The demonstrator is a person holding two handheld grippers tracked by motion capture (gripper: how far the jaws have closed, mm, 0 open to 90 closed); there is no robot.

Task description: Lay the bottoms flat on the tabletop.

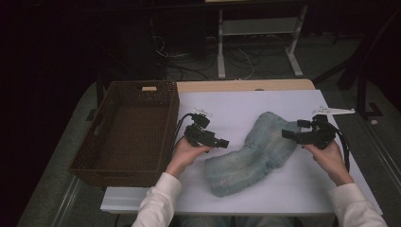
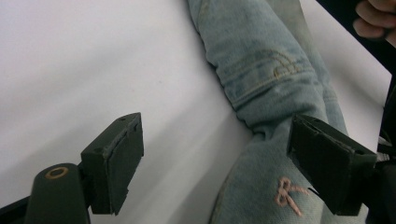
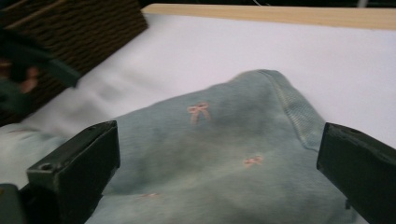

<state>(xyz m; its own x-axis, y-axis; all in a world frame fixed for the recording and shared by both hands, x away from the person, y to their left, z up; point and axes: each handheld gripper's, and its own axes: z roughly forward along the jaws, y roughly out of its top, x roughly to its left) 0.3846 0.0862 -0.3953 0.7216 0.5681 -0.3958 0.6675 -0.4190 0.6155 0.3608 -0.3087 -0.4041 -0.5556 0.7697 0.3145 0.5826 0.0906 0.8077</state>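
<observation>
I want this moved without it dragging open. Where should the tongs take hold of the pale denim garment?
Probably at its two ends. The denim garment lies flat in a bent strip, so the left tongs could come down on the near end from the left, and the right tongs on the far ribbed end from the right.

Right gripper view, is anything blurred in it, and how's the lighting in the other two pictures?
In the right gripper view the jeans are fairly sharp, while the basket and the other hand-held gripper at the left edge are smeared and soft. The high view is dim, dark around the table. The left gripper view is evenly lit, the left hand-held gripper casting a soft shadow on the white cloth.
</observation>
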